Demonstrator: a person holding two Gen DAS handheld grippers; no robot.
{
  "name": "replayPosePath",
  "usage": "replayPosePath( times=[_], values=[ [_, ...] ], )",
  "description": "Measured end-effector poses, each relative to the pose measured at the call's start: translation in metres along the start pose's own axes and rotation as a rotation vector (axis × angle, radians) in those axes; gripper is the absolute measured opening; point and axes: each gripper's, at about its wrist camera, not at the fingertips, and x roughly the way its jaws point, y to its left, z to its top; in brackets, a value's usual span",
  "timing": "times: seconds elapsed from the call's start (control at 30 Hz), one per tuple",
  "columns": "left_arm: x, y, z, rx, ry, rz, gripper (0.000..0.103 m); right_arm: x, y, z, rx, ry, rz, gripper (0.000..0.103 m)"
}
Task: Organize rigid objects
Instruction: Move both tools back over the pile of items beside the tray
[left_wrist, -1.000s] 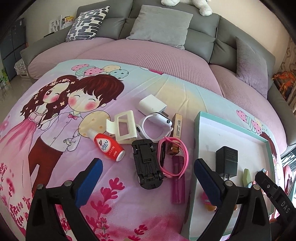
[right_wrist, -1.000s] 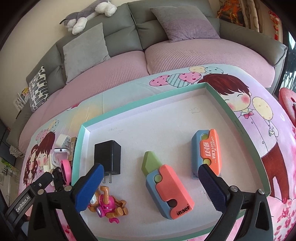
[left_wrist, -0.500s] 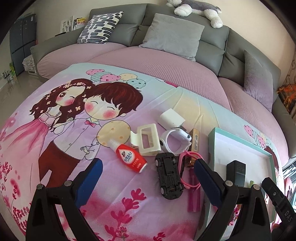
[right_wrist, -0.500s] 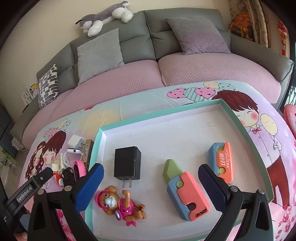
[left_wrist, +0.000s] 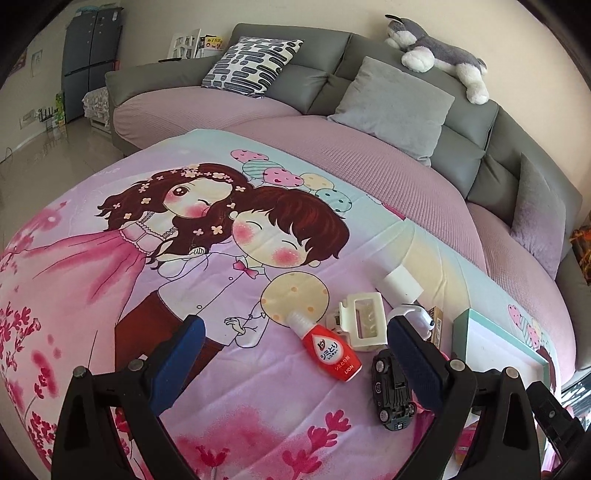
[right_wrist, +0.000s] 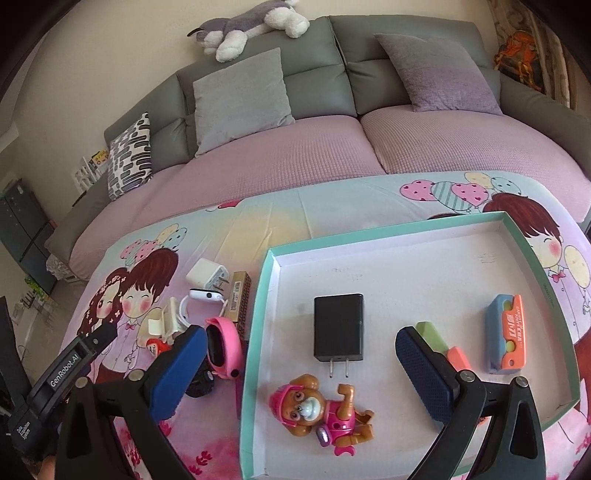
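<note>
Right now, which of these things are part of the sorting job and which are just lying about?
Job items:
tray
black charger
toy pup
orange-blue toy
red bottle
black toy car
cream clip
white charger
pink watch

Just lying about:
plush husky
patterned cushion
grey cushion

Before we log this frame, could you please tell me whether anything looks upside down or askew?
Yes: the black toy car lies on its roof beside the red bottle, underside and wheels facing up. Nothing looks spilled or broken.
</note>
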Motion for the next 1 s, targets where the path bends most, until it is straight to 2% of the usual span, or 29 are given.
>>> replayPosePath(
  times=[0.33,0.5,0.67,0.8,1.0],
  values=[
    [-0.001,0.023,0.005,-0.062,-0.043,0.009,0.099,0.013,0.032,0.000,-0.058,0.026,0.041,0.103],
    [-0.001,0.030,0.007,-0.069,-0.046,0.038,0.099,0.018,0.045,-0.001,-0.079,0.030,0.080,0.103],
    [0.001,0.040,0.007,-0.103,-0.044,0.035,0.099,0.029,0.044,-0.008,-0.048,0.069,0.123,0.103],
    [0.007,0.037,0.005,-0.096,-0.013,0.005,0.099,0.029,0.039,-0.008,-0.030,0.066,0.126,0.103],
    [0.023,0.020,0.001,-0.006,0.072,0.019,0.099,0.026,0.036,-0.003,-0.033,0.047,0.095,0.103]
  ],
)
